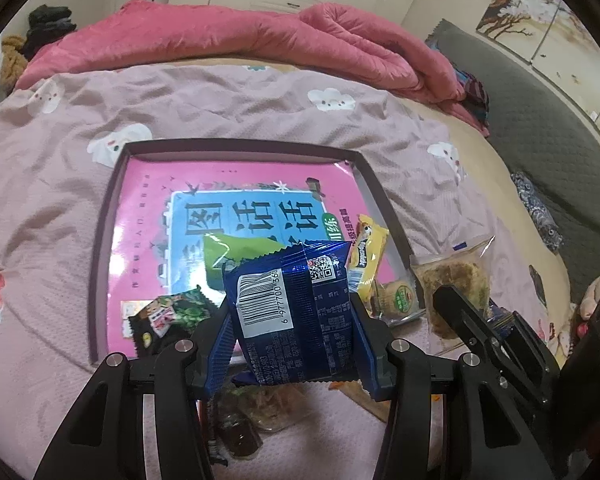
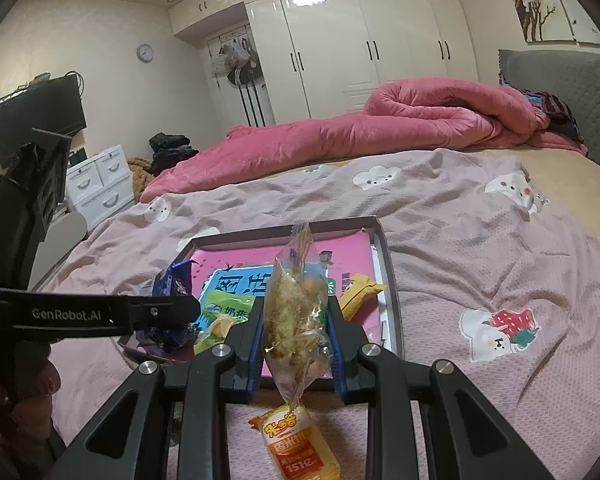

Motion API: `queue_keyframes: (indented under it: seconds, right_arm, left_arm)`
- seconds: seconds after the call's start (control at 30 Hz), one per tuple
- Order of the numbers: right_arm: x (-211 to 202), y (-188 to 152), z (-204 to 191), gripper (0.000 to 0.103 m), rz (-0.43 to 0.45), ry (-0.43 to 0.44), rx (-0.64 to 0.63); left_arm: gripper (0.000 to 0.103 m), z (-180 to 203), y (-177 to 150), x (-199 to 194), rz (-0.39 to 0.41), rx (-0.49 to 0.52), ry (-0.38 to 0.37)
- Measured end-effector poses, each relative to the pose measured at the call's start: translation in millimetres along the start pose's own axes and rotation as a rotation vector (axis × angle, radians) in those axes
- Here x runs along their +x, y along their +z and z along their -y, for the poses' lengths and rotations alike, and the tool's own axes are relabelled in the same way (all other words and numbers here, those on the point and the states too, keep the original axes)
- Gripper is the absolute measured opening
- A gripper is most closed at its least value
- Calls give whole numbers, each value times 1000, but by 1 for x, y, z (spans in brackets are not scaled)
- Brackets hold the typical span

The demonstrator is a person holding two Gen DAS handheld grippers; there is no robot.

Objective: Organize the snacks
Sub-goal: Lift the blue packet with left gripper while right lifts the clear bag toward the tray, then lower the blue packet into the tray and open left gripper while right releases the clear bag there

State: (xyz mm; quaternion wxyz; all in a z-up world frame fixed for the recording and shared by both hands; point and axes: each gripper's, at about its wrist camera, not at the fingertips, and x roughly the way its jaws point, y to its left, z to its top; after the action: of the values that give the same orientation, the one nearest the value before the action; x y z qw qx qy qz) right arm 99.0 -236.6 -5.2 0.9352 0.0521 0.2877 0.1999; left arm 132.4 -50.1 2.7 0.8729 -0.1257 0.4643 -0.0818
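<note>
My left gripper (image 1: 294, 312) is shut on a blue foil snack packet (image 1: 290, 308), held above the near edge of a dark-rimmed tray (image 1: 100, 240) lined with a pink book. My right gripper (image 2: 296, 328) is shut on a clear bag of crumbly yellow snack (image 2: 296, 304), held upright over the tray's near edge (image 2: 392, 304). In the tray lie a green packet (image 1: 228, 252), a yellow bar (image 1: 366, 258) and a black-green packet (image 1: 164, 316). The right gripper's bag also shows in the left wrist view (image 1: 456, 276).
The tray rests on a pink bedsheet (image 2: 480, 248). A yellow-orange packet (image 2: 296, 444) lies on the sheet below my right gripper. A round cake in clear wrap (image 1: 400, 298) and other wrapped snacks (image 1: 256, 412) lie near the tray. A rolled pink duvet (image 2: 380, 128) lies behind.
</note>
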Motion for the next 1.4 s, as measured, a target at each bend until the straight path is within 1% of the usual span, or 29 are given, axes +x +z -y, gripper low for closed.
queue_keyframes:
  seconds: [0.4,0.63,0.9,1.1,1.4]
  right_arm:
    - [8,-1,11,28,-6,-14,26]
    - [16,0,17,28,-15,-24,37]
    - [26,-1,19,28,-32,-16,42]
    - [37,-1,20,28,-52,4,47]
    - [50,-5,22,28,-95,60,68]
  left_arm:
    - [53,14,4,29,-33,22,-26]
    - [53,15,5,45,-53,27,-38]
    - [53,15,4,60,-70,44,-31]
    - [53,17,5,61,-62,70,-11]
    - [53,14,6,62,-57,99,43]
